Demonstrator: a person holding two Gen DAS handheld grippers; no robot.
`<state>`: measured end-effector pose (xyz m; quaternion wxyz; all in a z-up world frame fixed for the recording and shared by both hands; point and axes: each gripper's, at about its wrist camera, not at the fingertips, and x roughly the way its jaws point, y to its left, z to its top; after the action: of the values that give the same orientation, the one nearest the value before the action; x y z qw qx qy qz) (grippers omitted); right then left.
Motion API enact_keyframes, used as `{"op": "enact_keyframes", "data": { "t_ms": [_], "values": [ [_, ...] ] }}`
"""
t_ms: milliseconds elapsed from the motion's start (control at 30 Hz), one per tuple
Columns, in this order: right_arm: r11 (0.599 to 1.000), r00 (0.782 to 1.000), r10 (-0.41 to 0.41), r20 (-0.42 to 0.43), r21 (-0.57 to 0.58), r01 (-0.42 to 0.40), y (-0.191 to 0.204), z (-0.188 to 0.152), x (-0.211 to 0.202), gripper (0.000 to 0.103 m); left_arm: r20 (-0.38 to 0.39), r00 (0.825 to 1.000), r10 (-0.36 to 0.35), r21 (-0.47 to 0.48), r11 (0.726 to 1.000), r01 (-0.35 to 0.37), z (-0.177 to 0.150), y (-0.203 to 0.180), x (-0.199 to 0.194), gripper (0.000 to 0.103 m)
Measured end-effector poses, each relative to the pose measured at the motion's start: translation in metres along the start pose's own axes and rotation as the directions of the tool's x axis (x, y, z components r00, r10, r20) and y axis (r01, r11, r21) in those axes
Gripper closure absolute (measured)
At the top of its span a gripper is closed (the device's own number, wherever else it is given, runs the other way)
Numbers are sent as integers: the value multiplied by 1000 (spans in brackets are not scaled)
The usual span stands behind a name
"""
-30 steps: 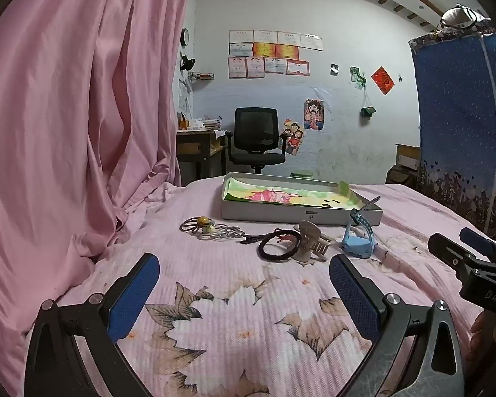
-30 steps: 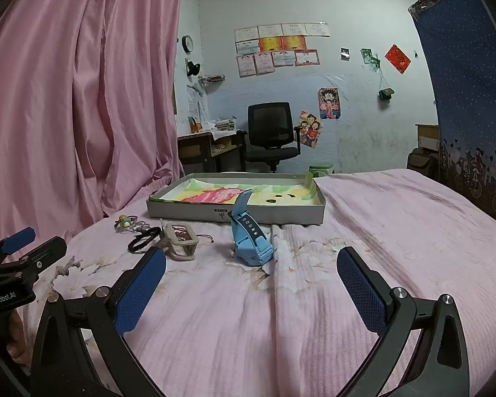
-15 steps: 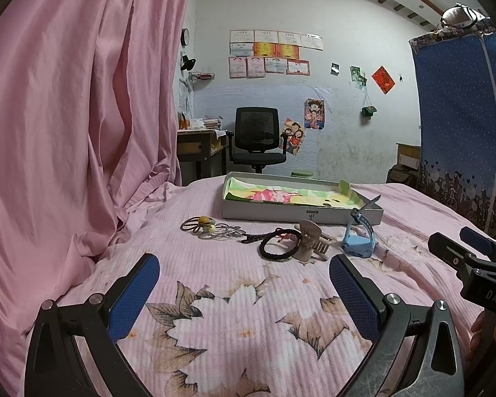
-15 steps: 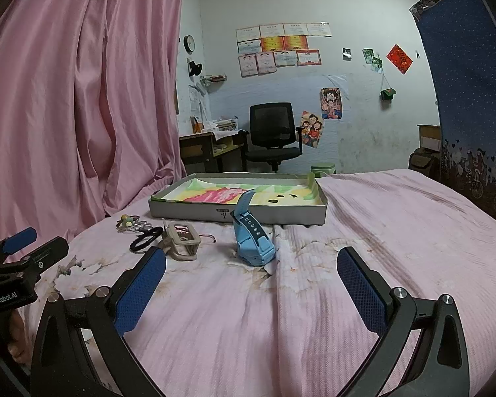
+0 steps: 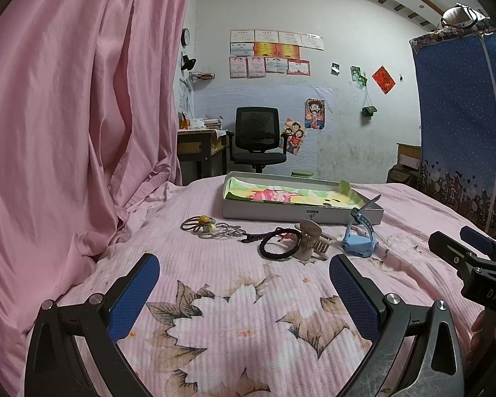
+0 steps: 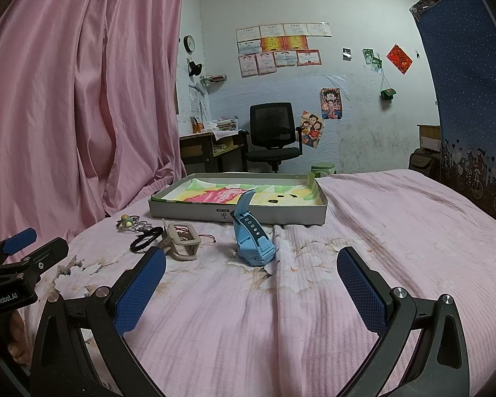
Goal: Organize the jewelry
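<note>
Here both the left claw (image 5: 244, 292) and right claw (image 6: 251, 289) gape empty, short of the blue watch (image 6: 252, 241).

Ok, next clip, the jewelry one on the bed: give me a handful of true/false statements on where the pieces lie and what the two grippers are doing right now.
1. Both grippers are open and hold nothing. True: the left gripper and the right gripper stand wide apart over the bedspread.
2. The blue watch lies inside the tray. False: it stands on the bedspread just in front of the tray.
3. The black hair tie touches the beige hair claw. True.
4. The tray already holds jewelry. False: only its colourful liner shows inside.
5. The bead-and-wire piece is the leftmost item. True.
</note>
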<state>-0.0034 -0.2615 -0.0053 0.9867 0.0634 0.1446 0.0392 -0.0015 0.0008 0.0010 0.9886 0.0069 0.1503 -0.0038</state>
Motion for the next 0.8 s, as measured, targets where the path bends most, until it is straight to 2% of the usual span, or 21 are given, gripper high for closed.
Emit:
{"op": "enact_keyframes", "data": {
  "t_ms": [800],
  "values": [
    [1000, 1000, 0, 1, 0, 0, 2, 0, -1, 1, 0, 1000, 0, 1, 1000, 0, -1, 2, 0, 0]
  ]
}}
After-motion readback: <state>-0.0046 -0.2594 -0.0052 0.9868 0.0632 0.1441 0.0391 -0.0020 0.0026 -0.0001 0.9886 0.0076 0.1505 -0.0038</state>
